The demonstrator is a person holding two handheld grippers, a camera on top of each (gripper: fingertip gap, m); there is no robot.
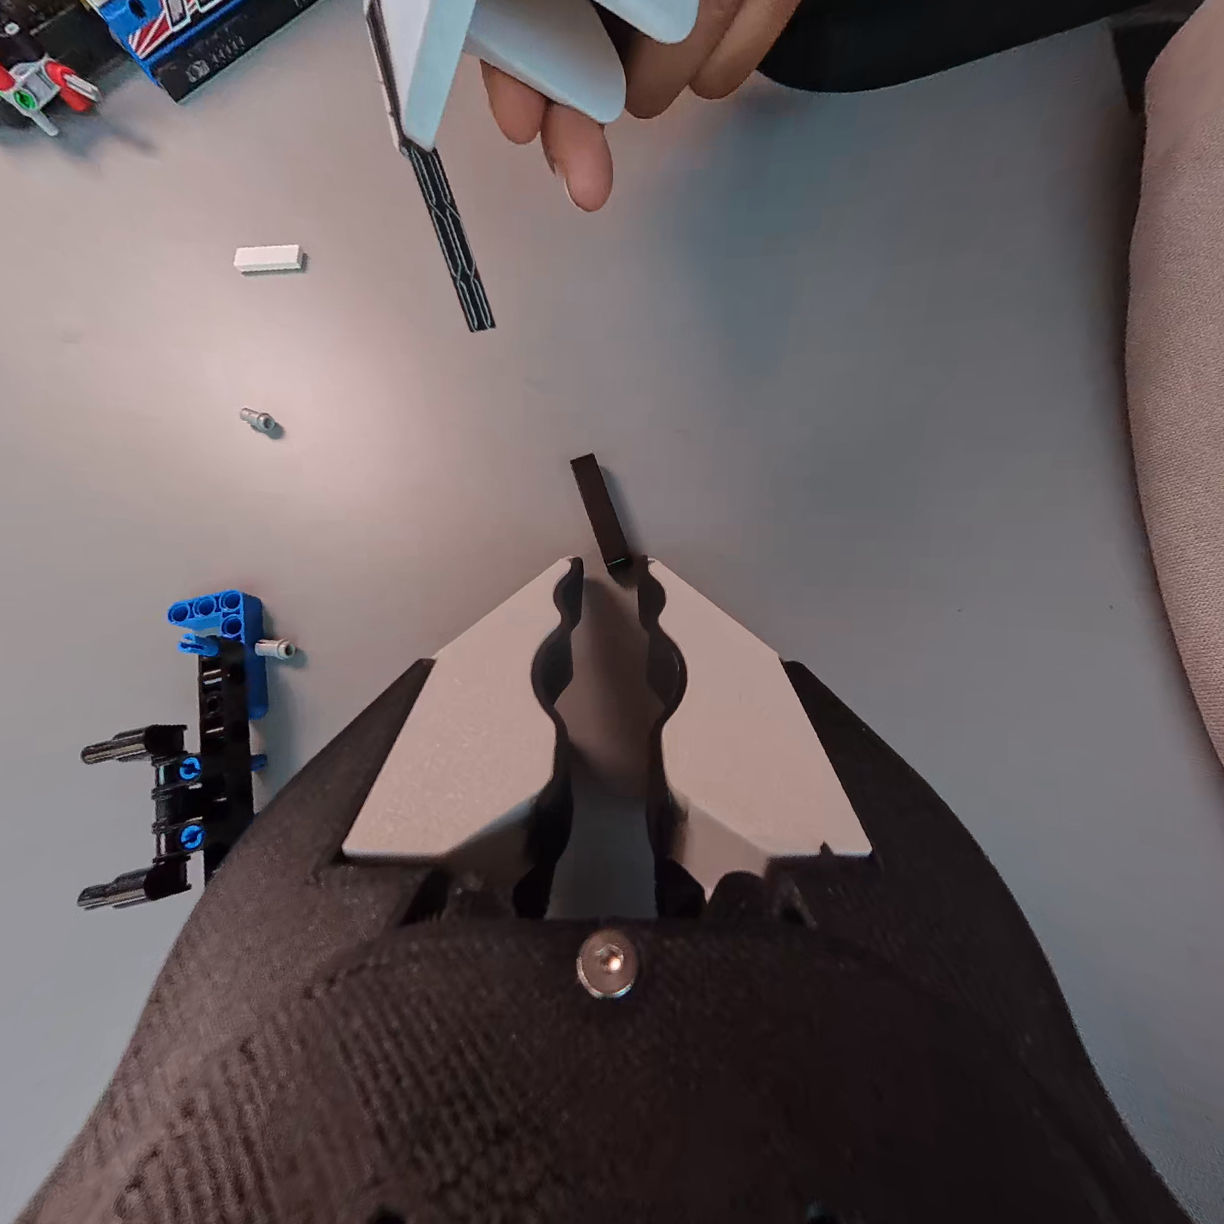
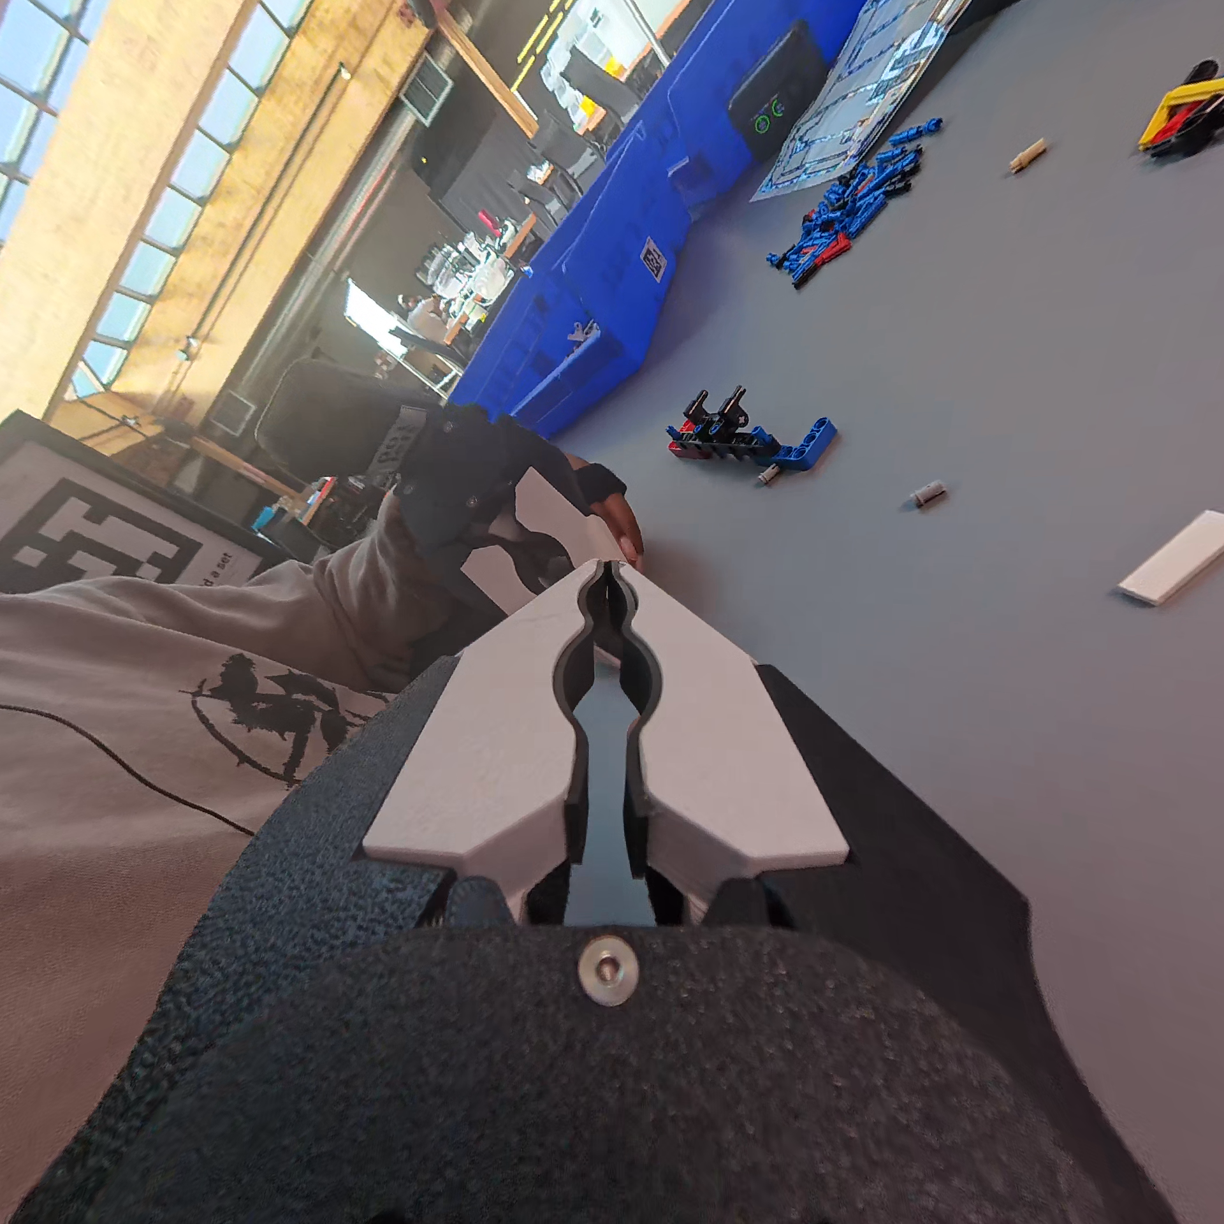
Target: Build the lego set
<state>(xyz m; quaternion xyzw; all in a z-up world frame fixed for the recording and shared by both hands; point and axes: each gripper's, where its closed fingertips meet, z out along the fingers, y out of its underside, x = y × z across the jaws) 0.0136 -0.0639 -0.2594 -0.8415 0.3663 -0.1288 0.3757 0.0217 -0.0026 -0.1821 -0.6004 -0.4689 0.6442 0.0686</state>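
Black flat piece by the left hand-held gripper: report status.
Left hand-held gripper open, unloaded. Black flat piece on table just ahead of tips. Right hand-held gripper shut. Nothing blocking.

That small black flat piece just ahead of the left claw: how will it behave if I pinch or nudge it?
The black flat piece looks thin, so it is probably light and may skid across the smooth table if nudged. Lying flat, it likely offers little edge for the left claw. It looks rigid and flat-sided, so it is unlikely to roll.
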